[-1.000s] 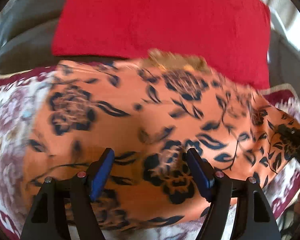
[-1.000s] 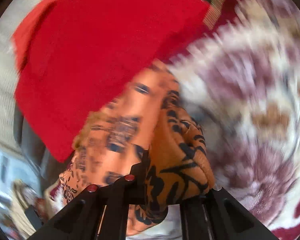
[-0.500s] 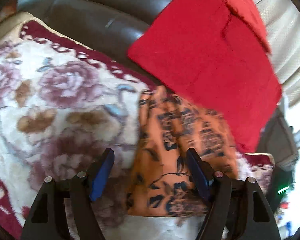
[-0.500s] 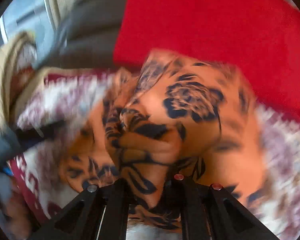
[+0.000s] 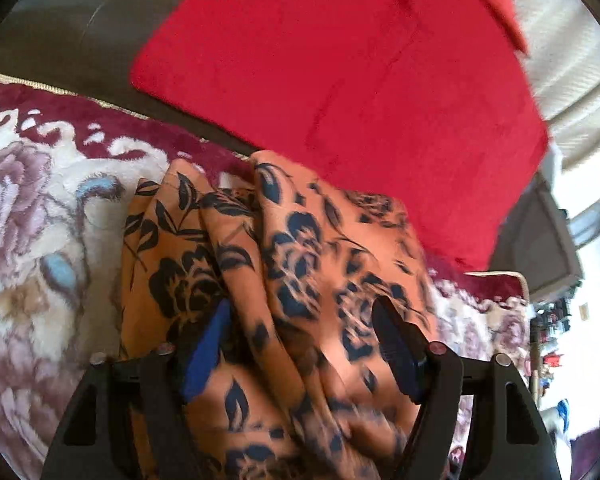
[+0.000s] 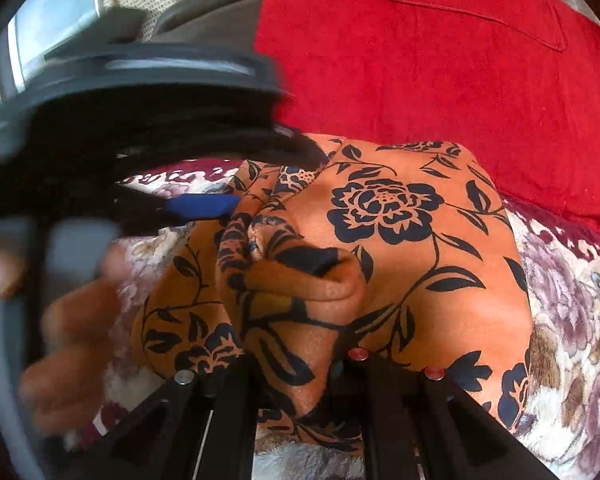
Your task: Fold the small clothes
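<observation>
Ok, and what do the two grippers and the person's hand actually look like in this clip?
The left gripper has a black frame, blue pads inside both fingers and small round screw heads, some silver, some red. The right gripper has the same black frame with one silver and two red screw heads; its pads are hidden. A bare, blurred hand shows, no sleeve visible. No cables seen.
</observation>
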